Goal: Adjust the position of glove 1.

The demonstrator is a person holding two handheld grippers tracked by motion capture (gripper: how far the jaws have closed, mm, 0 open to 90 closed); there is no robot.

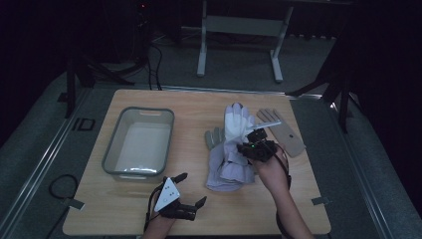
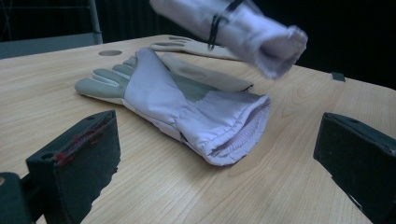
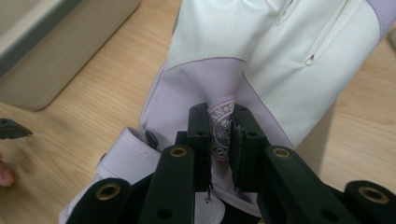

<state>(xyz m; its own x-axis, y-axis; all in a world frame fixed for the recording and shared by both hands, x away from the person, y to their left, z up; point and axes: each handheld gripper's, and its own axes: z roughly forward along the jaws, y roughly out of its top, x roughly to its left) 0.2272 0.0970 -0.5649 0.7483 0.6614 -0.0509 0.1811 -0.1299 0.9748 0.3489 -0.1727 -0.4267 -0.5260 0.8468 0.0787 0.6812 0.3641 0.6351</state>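
A: What sits nearest, at the bottom of the high view?

B: The left tool (image 1: 189,189), low and left of centre, over the near edge of the tabletop (image 1: 99,219). Its jaws stand spread wide with nothing between them; in the left gripper view the two black pads frame bare wood.

A: And just beyond it?

B: A grey and lilac glove (image 2: 182,100) lies flat in the middle of the left gripper view, cuff mouth turned toward the camera, fingers pointing to the upper left. In the high view it lies at mid-frame, partly under the lifted glove.

A: Lifted by what?

B: The right tool (image 1: 255,140), right of centre in the high view. Its jaws are pressed together on a pinch of the white and lilac glove (image 3: 261,60) near the printed patch on its back. In the left gripper view that glove hangs clear of the wood at the top of the frame, cuff to the right.

A: Farther back?

B: A tan glove (image 1: 283,132) lies flat just right of the right tool, and a grey bin (image 1: 110,149) stands at the left of the tabletop, well apart from the gloves.
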